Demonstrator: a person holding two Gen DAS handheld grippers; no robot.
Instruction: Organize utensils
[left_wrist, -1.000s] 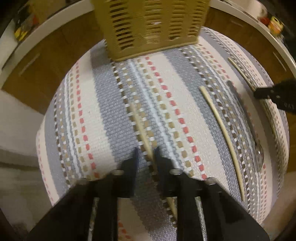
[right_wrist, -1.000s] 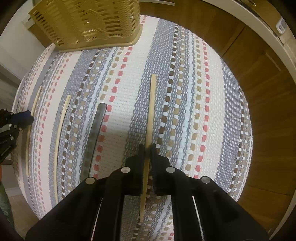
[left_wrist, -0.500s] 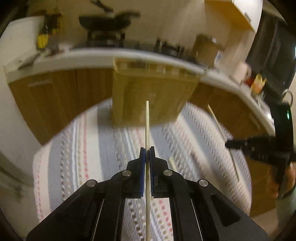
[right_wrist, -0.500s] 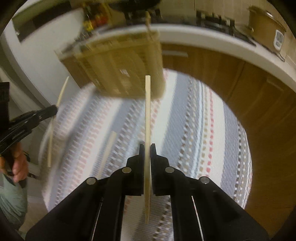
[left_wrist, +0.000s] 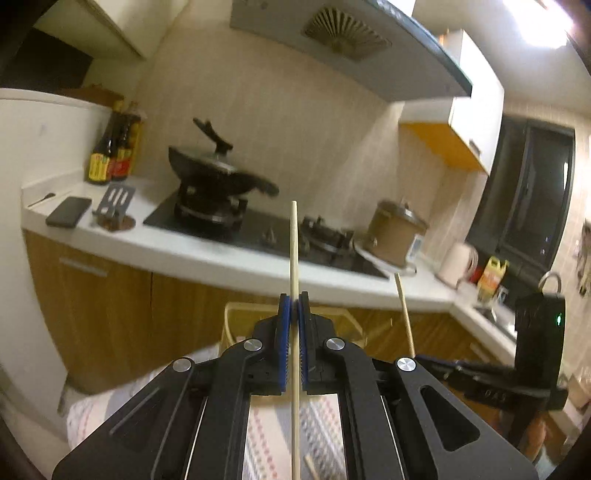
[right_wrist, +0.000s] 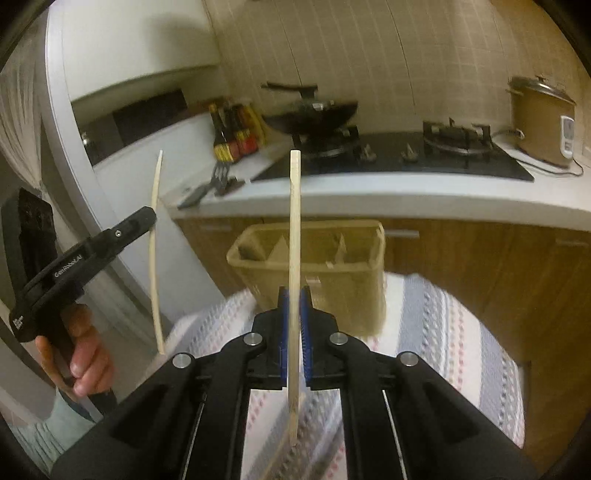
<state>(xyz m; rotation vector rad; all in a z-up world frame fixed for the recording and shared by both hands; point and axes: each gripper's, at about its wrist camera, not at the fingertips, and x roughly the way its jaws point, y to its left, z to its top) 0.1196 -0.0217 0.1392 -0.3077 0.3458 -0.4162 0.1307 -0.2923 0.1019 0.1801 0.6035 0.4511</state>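
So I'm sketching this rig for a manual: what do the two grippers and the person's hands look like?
Both grippers, left and right, are matte black, with angular linkages, silver pivot screws and blue ribbed pads. White lettering marks the left gripper's body, and a green light glows on the right one. A bare hand shows a pale teal sleeve.

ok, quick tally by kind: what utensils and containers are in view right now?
Chopsticks: 3. That is the left chopstick in the left gripper, the right chopstick in the right gripper, and a loose chopstick on the mat with only its end showing.
Basket: 1
Striped mat: 1
Total: 5
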